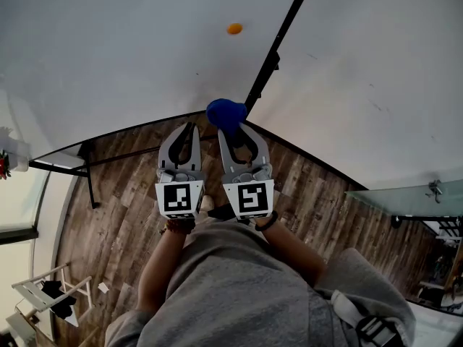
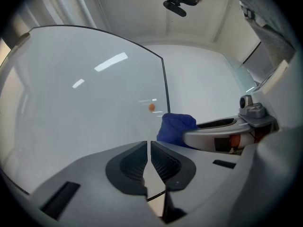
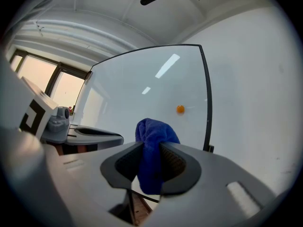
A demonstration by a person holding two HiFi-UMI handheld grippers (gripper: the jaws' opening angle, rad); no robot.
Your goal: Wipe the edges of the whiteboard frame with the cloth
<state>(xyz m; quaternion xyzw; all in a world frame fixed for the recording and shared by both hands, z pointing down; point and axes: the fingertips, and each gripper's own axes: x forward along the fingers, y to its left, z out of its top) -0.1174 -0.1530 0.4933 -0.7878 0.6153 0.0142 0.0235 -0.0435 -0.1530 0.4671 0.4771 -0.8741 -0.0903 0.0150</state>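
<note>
The right tongs (image 1: 235,132) are clenched on a blue cloth (image 1: 226,113). In the right gripper view, the cloth (image 3: 154,136) is a soft, napped fabric bunched into a rounded wad. Its top bulges above the ribbed pads, and a narrower fold hangs down between them. The colour is a deep, even blue.

The cloth is held up near the whiteboard (image 1: 130,49), close to the lower stretch of the thin black frame (image 1: 278,45) on the board's right side. In the right gripper view the frame (image 3: 207,103) stands just right of the cloth with a strip of white board between them. Whether the cloth touches the board cannot be told.

A small orange magnet (image 1: 234,29) sits on the board above the cloth, near the frame.

The left tongs (image 1: 189,129) are held just beside the right pair, at about the same height. In the left gripper view the left tongs (image 2: 146,150) are drawn together to a thin slit with nothing between them, and the cloth (image 2: 175,126) shows beyond them, just right of the frame (image 2: 165,89).

Below is a wood-plank floor (image 1: 123,194).
</note>
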